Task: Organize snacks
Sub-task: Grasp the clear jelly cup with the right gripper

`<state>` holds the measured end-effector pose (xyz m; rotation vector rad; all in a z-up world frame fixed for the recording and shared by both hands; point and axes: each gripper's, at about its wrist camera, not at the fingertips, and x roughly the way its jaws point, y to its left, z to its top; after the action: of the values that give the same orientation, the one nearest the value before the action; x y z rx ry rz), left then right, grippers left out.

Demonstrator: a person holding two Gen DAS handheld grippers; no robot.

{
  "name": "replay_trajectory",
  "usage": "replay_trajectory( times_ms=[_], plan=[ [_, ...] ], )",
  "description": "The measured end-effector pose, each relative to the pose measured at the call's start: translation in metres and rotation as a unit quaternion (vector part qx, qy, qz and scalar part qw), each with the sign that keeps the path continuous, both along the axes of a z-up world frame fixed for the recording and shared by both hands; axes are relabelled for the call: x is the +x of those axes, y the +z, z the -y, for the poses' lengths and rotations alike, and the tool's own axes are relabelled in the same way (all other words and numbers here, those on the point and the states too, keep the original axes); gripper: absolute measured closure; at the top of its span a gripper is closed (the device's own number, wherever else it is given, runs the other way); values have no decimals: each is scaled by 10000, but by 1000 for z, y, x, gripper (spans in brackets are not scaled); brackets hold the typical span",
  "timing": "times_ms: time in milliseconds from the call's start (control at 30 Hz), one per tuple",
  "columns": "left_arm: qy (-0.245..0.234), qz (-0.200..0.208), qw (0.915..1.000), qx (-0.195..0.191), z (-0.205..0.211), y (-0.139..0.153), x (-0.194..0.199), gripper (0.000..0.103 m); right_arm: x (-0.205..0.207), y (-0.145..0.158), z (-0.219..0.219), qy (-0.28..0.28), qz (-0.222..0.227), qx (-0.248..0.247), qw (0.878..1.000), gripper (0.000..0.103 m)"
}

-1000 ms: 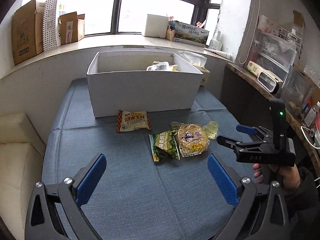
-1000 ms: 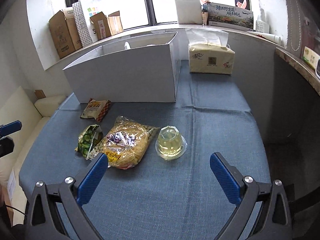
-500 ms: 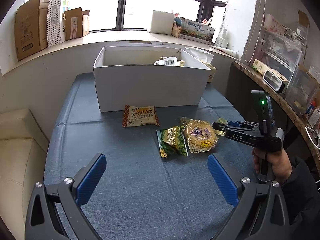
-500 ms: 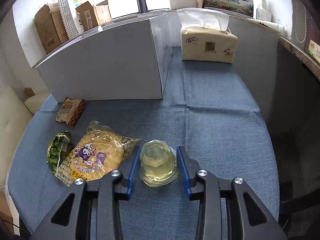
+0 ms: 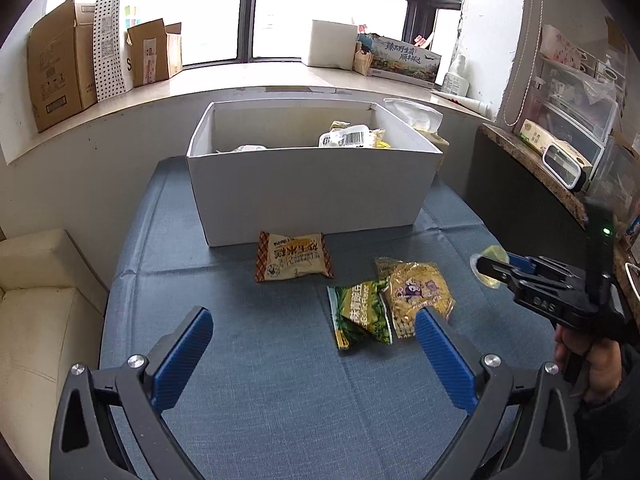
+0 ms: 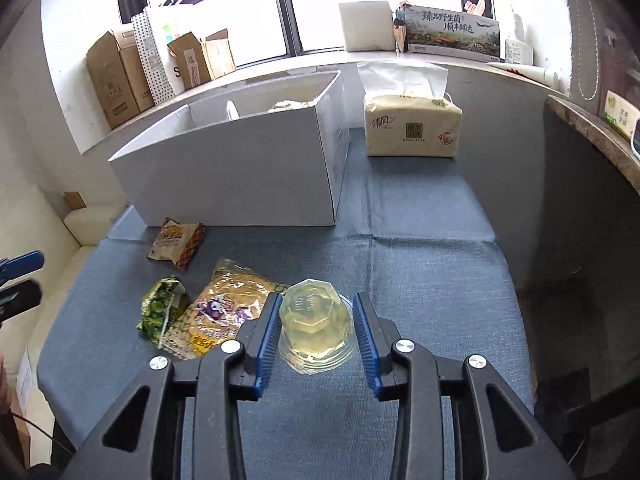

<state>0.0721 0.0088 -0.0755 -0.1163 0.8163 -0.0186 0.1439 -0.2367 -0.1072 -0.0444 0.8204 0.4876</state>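
On right gripper (image 5: 494,266) — "DAS" lettering

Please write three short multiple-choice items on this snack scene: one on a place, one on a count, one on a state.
1. Where is the tissue pack?
A. in the white box
B. on the table, beside that box
C. on the windowsill

2. How many snack packets lie on the cloth?
A. three
B. one
C. five

3. The right tool is
A. wide open
B. shut on the jelly cup
C. out of view

Key: B, it stands right of the box; A, orange, green, yellow; B, both pads flank the cup.
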Motion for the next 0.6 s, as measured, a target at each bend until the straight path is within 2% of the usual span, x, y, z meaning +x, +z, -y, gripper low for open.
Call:
replay_trajectory(
  times_ms=[233,300,433,500,600],
  plan=[
    [-9,-312,9995,96,6,-13,64,0,-34,25,14,-7,204,201,9996,64],
    [132,-344,9992,142,6,-23,83,0,-38,27,18,-58,197,216,9996,64],
    [251,-775,9963,267,5,-51,120,0,-43,28,26,-110,168,313,9993,64],
    [265,-830,9952,437,6,-61,129,0,-44,27,28,-126,149,344,9992,64],
    [226,-928,9944,442,4,-74,139,0,-43,24,32,-140,94,369,9992,64]
  ],
)
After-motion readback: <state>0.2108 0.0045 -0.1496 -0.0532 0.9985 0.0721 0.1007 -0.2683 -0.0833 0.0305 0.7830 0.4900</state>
